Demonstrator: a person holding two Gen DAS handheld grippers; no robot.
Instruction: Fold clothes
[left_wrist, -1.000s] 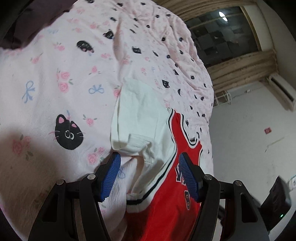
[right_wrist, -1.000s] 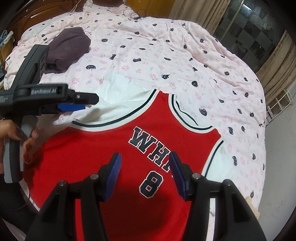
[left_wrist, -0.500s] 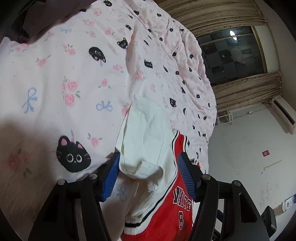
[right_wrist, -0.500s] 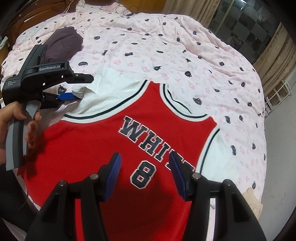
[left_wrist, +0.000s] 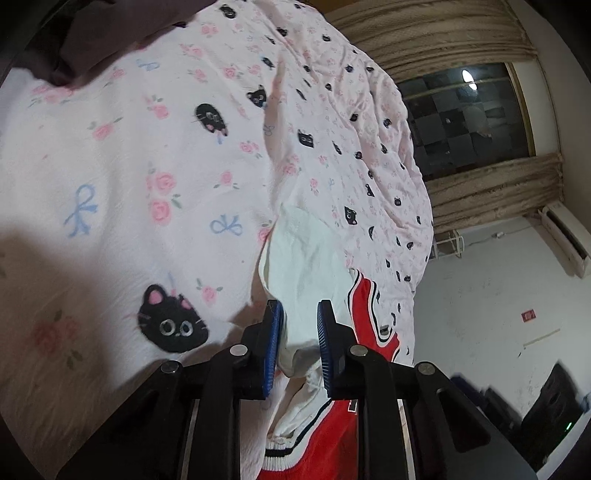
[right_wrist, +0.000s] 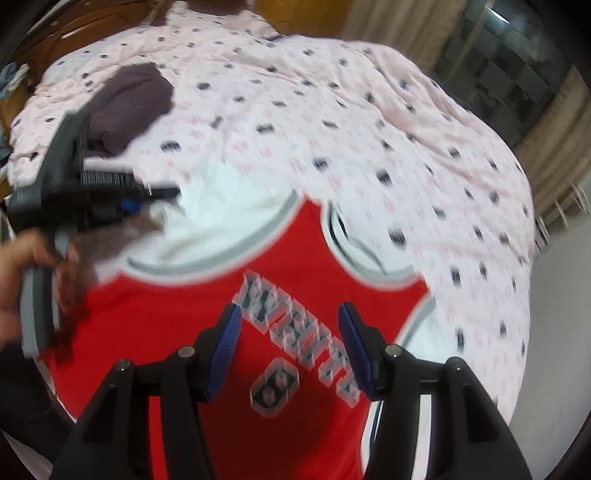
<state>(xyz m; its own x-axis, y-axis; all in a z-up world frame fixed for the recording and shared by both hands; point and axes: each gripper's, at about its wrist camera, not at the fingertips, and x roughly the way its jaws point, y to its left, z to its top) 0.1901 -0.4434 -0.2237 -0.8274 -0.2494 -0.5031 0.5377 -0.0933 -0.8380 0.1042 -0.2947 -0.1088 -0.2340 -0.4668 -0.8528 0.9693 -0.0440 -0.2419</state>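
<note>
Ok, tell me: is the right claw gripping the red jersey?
No. The right claw hovers open above the red jersey, its blue pads apart with no cloth pinched between them.

The quilt (left_wrist: 155, 155) is soft matt cotton-like cloth, lightly crinkled, printed with cats and roses. The jersey (right_wrist: 229, 332) is smooth red knit with ribbed trim; its sleeve (left_wrist: 306, 266) is white matt cloth. The left gripper (left_wrist: 298, 334) has matt black plastic arms, bright metal rivets and ridged blue pads (left_wrist: 274, 332). The curtain (left_wrist: 443, 40) looks coarse.
</note>
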